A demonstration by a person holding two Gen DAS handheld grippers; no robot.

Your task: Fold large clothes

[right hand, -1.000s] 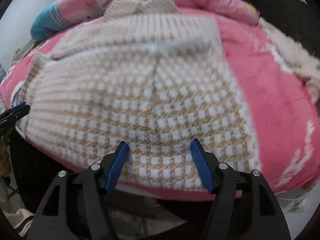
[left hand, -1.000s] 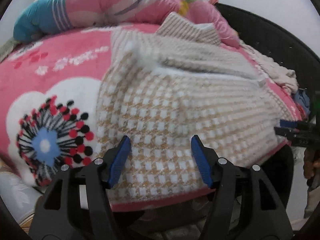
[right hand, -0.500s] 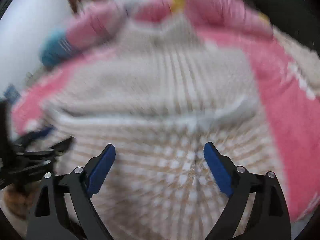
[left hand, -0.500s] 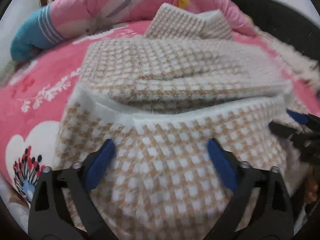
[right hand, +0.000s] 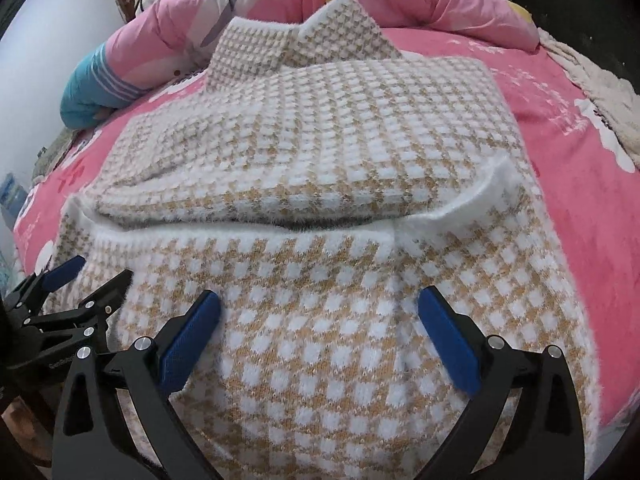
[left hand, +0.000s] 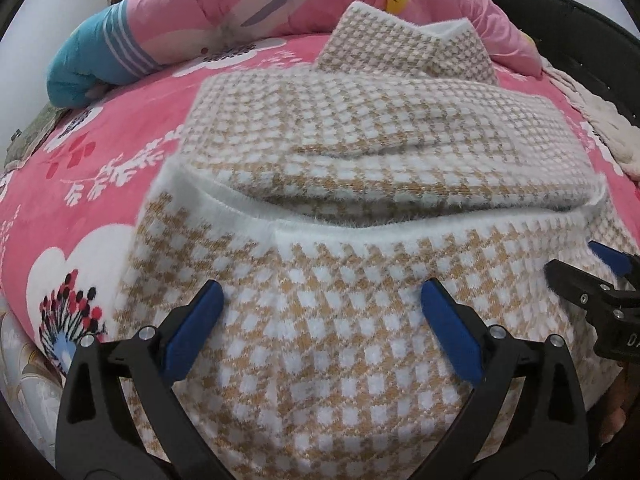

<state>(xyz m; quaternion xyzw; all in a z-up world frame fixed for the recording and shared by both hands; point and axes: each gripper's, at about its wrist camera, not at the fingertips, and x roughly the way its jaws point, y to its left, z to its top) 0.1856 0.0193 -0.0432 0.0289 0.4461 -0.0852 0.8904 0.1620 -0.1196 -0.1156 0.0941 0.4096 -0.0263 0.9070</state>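
Sweater, fuzzy tan-and-white houndstooth knit, lies right under the left gripper on the pink floral bed, bottom half folded up, white hem running crosswise just ahead. Jaws spread wide, gripping nothing. Right view: right gripper likewise released, collar farthest away, both hands equally near.

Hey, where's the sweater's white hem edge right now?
In both wrist views the white hem edge runs across mid-frame, folded over the checked sweater on the pink blanket.

Each hand-held gripper: black frame, 2 blue pads, silver screws.
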